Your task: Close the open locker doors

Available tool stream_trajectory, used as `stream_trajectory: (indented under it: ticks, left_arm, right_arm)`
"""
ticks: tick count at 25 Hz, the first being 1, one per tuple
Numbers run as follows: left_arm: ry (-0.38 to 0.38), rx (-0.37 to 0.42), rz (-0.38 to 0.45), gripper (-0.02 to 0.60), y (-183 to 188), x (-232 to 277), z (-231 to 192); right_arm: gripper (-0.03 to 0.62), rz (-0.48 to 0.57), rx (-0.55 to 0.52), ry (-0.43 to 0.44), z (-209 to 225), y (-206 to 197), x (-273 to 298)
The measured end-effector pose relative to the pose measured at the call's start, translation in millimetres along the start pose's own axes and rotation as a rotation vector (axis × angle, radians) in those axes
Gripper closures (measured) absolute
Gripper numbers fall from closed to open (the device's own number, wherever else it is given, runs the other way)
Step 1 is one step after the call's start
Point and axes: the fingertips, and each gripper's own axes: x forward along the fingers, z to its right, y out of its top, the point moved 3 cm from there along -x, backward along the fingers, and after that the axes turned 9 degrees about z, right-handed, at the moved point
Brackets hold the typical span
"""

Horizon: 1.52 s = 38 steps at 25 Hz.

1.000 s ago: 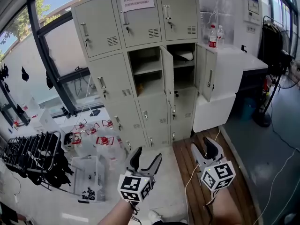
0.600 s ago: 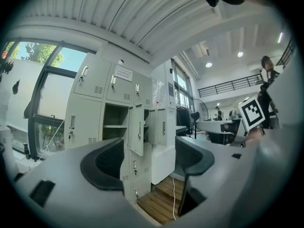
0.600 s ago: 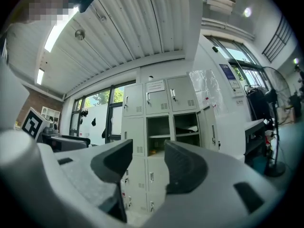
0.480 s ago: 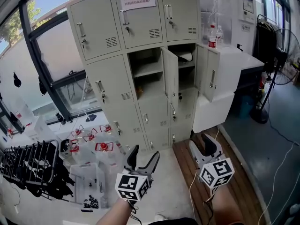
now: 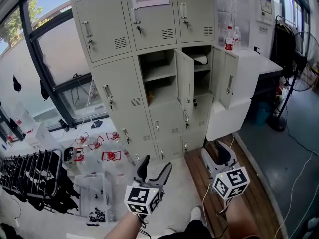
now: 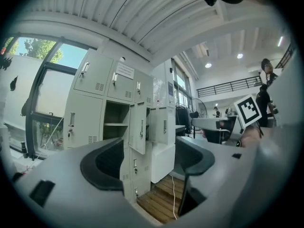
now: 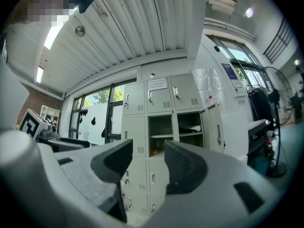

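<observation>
Your left gripper [image 5: 155, 164] has its jaws spread wide with nothing between them. Your right gripper [image 5: 217, 154] is the same: parted and empty. Both are held low and well short of the locker bank [image 5: 119, 78], aimed toward it and touching no part of it.

In the middle row of the locker bank, two doors stand swung out. The centre door [image 5: 185, 86] juts forward between the two bare openings, hinged at the right edge of the centre compartment [image 5: 157, 76]. The right-hand door [image 5: 228, 83] hangs out at the bank's right edge, leaving the right compartment [image 5: 202, 78] exposed (there's a white thing [image 5: 200, 59] on its shelf, too small to identify). Every other door on the bank, top row, bottom rows and left column, looks shut. Just to the right of the bank, a white cabinet [image 5: 259, 63] carries two bottles [image 5: 230, 38].

So, as I read it, none of the closing is done yet: both doors are left to push home, and you haven't reached either. You need to close the gap to the bank first. The centre door seems the natural first target.
</observation>
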Motion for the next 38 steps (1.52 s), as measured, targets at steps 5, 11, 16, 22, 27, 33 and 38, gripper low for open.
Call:
stream_trajectory:
  ticks: [5, 11, 16, 22, 27, 33, 38]
  left_arm:
    - [0.018, -0.001, -0.008, 0.25, -4, 19, -7]
    - [0.036, 0.0, -0.008, 0.25, -11, 63, -12]
    - [0.04, 0.001, -0.006, 0.25, -15, 116, -13]
    - [0.043, 0.002, 0.004, 0.25, -20, 182, -15]
    - [0.041, 0.001, 0.013, 0.25, -21, 232, -12]
    - [0.044, 0.01, 0.017, 0.25, -22, 282, -7]
    - [0.055, 0.014, 0.029, 0.25, -22, 317, 1]
  right_arm:
    - [0.398, -0.003, 0.011, 0.009, 16, -5, 20]
    - [0.398, -0.006, 0.02, 0.025, 51, -14, 52]
    - [0.398, -0.005, 0.026, 0.033, 93, -19, 86]
    - [0.398, 0.002, 0.023, 0.044, 142, -22, 127]
    - [0.398, -0.003, 0.017, 0.05, 181, -22, 152]
    - [0.398, -0.004, 0.018, 0.055, 223, -22, 173]
    - [0.398, -0.01, 0.015, 0.069, 254, -23, 183]
